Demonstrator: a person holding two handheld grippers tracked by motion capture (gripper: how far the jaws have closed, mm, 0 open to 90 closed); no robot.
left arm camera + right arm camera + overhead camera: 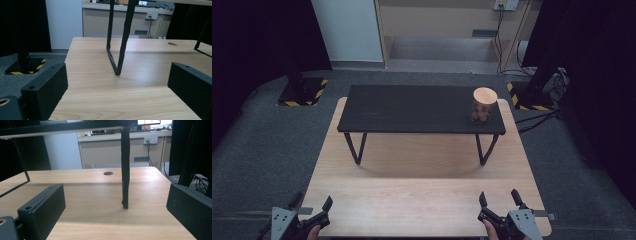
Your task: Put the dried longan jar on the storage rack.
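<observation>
Nearest the camera, at the front edge of the desk (422, 205), the left tool (310, 207) and the right tool (498, 200) sit low and well apart, one at each front corner; both have their jaws spread wide with nothing between them, as the left gripper view and the right gripper view confirm, bare wood showing between the black jaws; judged from this, no part of the work is done: nothing is grasped, touched or approached, and the whole reach, grasp and move remain; beyond the tools stands a black shelf (412, 107) on thin wire legs, its near left leg (119, 47) ahead of the left tool and its near right leg (125, 167) ahead of the right tool; farthest off, on the right end of that shelf near its front edge, stands the jar (484, 105), upright, cylindrical, capped by a pale wooden lid, its clear wall showing small rounded brownish contents that cannot be identified; it lies nearer the right tool's side.
</observation>
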